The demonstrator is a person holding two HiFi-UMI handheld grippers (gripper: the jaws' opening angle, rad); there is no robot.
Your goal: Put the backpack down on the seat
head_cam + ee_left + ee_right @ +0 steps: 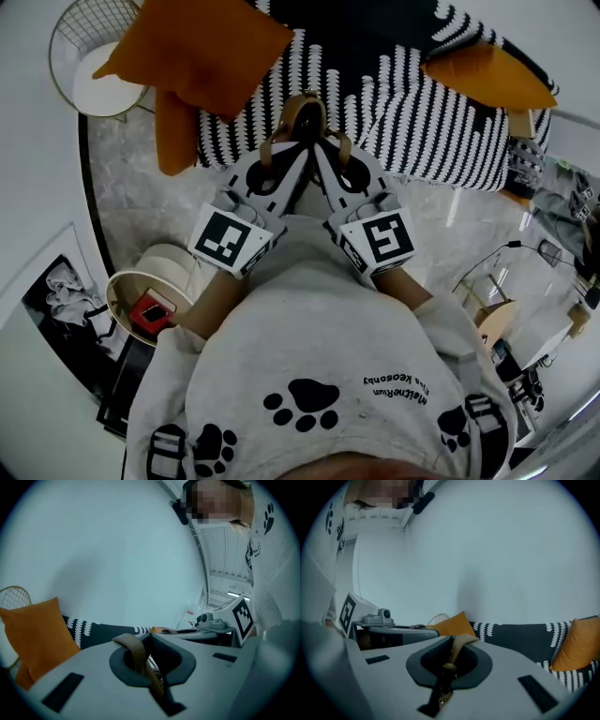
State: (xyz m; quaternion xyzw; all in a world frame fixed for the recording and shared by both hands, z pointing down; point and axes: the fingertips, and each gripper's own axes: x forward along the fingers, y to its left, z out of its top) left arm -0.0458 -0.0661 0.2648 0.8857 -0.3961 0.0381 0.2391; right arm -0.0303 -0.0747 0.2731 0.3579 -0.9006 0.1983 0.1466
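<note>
Sofa (412, 103) first: its seat, under a black-and-white patterned cover, lies straight ahead of the person, with an orange cushion (211, 47) toward its left end and a second cushion (487, 75) toward its right end. The backpack (305, 114) is not down yet, by my reading. It hangs at the front edge of the seat, between the two cushions, from its tan straps. The left tool (296, 155) is pressed together on one strap (137, 653), and the right tool (325, 155) pinches the other strap (457, 648), the two tools held side by side. Most of the bag is hidden behind the tools, so I cannot say whether its base touches the seat. Left to do: lower it onto the seat and let go of both straps.
</note>
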